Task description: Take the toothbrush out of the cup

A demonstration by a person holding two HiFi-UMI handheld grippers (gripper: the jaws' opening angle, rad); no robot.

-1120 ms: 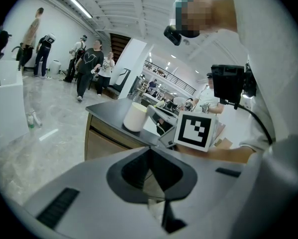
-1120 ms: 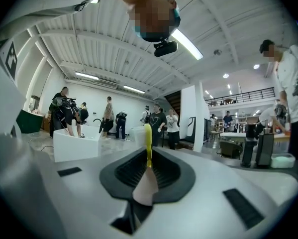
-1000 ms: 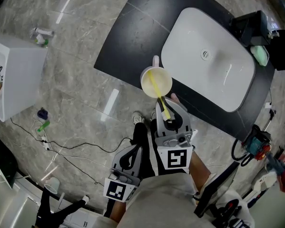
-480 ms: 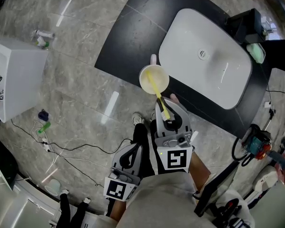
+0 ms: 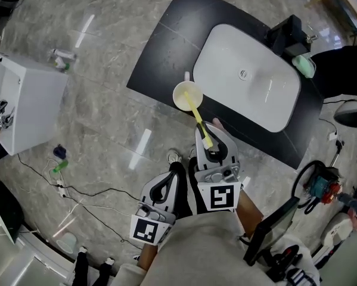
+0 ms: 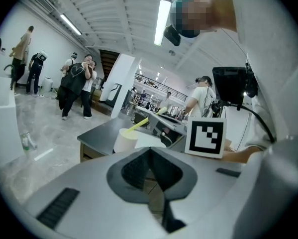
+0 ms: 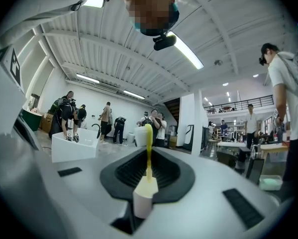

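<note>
Cup [image 5: 181, 94] at near counter [image 5: 166, 46] edge, toothbrush [image 5: 199, 121] inside

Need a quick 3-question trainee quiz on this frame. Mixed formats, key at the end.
1. True or false: the left gripper holds the toothbrush.
2. The cup stands: A) on a wooden shelf B) on the dark counter beside the sink C) inside the sink.
3. Fill in: the right gripper has its jaws shut on the ____.
Key: 1 false; 2 B; 3 toothbrush.
</note>
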